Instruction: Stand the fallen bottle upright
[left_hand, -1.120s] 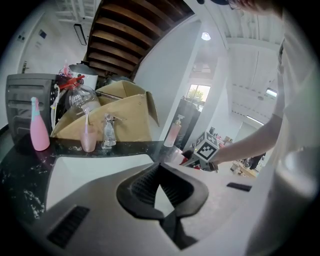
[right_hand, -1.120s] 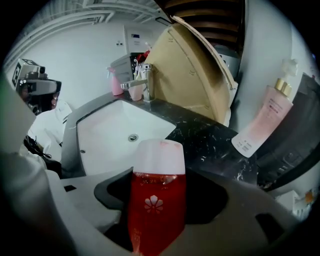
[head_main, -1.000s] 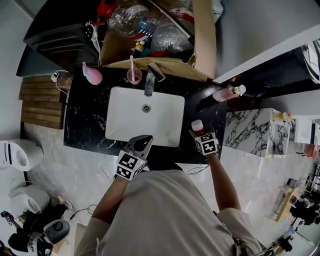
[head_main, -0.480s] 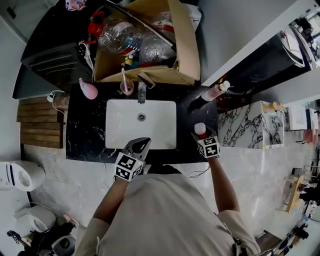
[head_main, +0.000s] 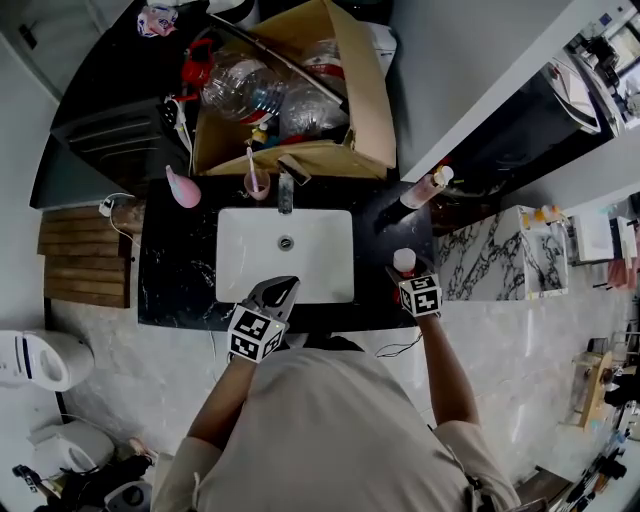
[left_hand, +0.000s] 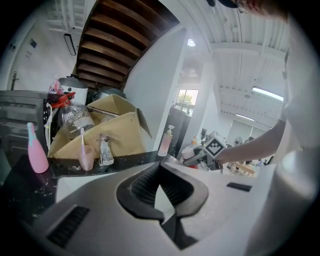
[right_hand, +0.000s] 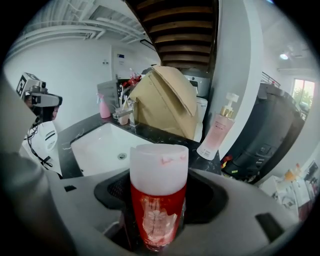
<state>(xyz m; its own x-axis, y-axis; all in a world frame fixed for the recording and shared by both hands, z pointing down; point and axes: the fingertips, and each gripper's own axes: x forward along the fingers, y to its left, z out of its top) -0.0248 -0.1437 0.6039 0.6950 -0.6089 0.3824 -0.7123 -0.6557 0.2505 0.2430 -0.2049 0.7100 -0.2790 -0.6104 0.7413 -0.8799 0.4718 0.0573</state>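
Red in its clear lower body and frosted white at the cap, the bottle (right_hand: 159, 200) stands upright between the jaws of the right gripper (right_hand: 159, 186), which close on its sides low down. That gripper's view alone shows the worn pale label on its front. The head view shows only the white cap from above, but it places the bottle at the front right of the black marble counter (head_main: 175, 270), just beside the white sink (head_main: 250, 250). No view shows whether its base touches the stone. The left gripper (left_hand: 160, 167) hangs over the sink's front edge, its jaws drawn together with nothing between them. Further back a pink pump bottle (head_main: 420, 190) stands upright, then a cardboard box (head_main: 365, 100) behind the tap (head_main: 285, 192).
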